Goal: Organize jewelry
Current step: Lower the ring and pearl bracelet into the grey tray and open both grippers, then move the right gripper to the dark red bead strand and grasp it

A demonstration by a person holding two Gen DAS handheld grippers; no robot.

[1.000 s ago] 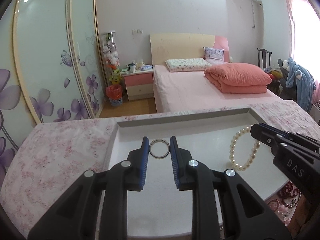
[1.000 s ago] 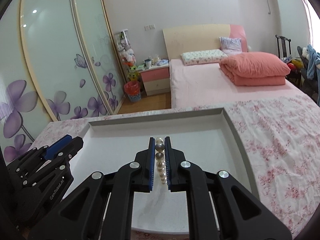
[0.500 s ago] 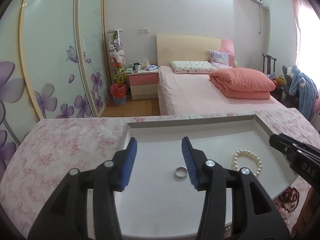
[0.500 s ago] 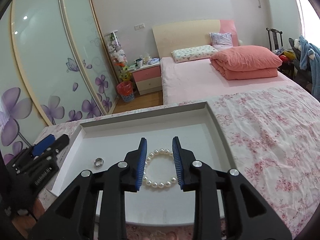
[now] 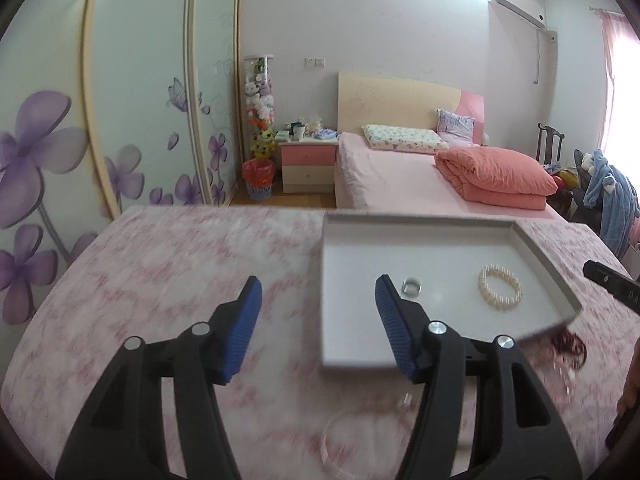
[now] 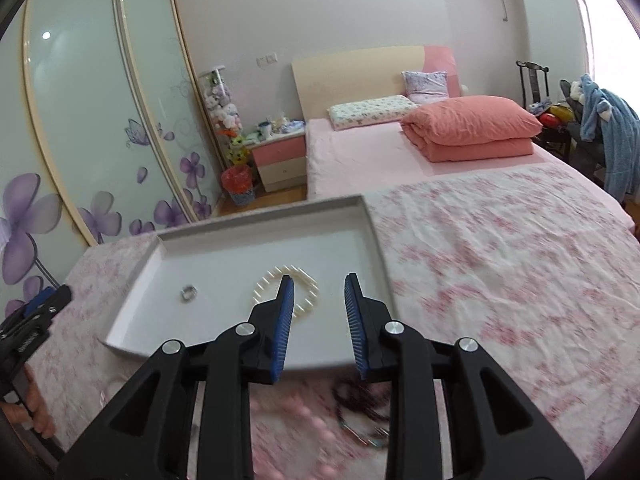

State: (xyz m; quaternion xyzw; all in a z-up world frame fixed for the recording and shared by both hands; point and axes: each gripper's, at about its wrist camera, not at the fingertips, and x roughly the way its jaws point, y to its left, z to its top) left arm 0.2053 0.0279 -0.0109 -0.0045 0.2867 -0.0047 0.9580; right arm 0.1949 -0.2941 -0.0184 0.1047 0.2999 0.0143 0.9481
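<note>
While your left gripper (image 5: 318,312) hangs with its blue pads spread wide and empty above the floral cloth (image 5: 168,280), just left of the white tray (image 5: 344,360), your right gripper (image 6: 319,308) is parted too, holding nothing over the tray's near edge. The silver ring (image 5: 412,285) and the pearl bracelet (image 5: 500,288) lie apart on the tray floor, ring to the left. A blurred dark beaded piece (image 5: 570,346) lies on the cloth just beside the tray's near right corner.

pink bed (image 5: 404,176), nightstand (image 5: 308,166) — perhaps a red bin (image 5: 258,178).
</note>
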